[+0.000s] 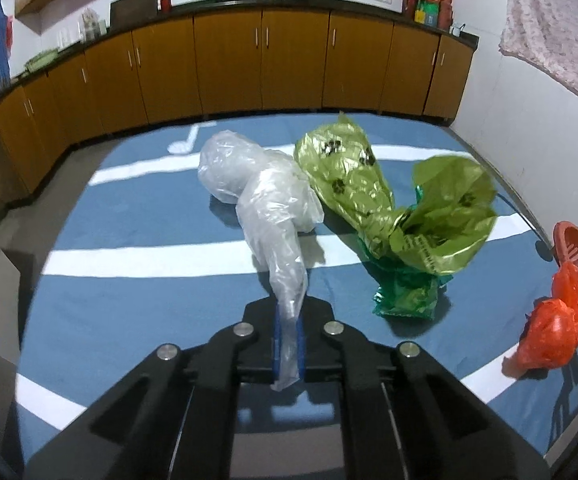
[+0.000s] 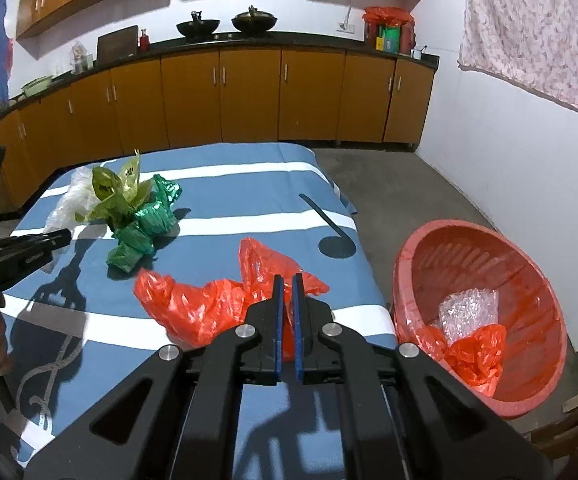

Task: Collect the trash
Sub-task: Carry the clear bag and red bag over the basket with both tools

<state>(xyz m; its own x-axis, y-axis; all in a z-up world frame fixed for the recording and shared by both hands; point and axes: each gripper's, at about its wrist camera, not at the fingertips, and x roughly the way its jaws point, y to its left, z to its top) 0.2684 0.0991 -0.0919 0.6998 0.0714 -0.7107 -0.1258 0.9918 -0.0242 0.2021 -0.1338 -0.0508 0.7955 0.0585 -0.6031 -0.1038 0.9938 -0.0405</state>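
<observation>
Your left gripper (image 1: 289,344) is clamped on the twisted tail of the crumpled clear plastic bag (image 1: 257,192). The tail runs between the blue pads (image 1: 277,340); the bag's bulk lies beyond the fingertips on the blue cloth with white stripes (image 1: 129,216) that covers the table, toward its far edge.

Your right gripper (image 2: 287,308) is clamped on a fold of the crumpled orange-red plastic bag (image 2: 201,300). The rest of that bag spreads left of the fingertips, near the right edge of the cloth.

Just right of the clear bag and touching it lies the olive-green plastic bag printed with black paw marks (image 1: 353,184). A crumpled dark green foil wrapper (image 1: 405,292) lies against its near side.

Past the right edge of the table stands the round red slotted plastic basket (image 2: 489,248). It holds a piece of clear bubble wrap (image 2: 469,308) and another orange-red bag (image 2: 477,352).

Brown wooden cabinets (image 1: 229,64) line the far wall.
</observation>
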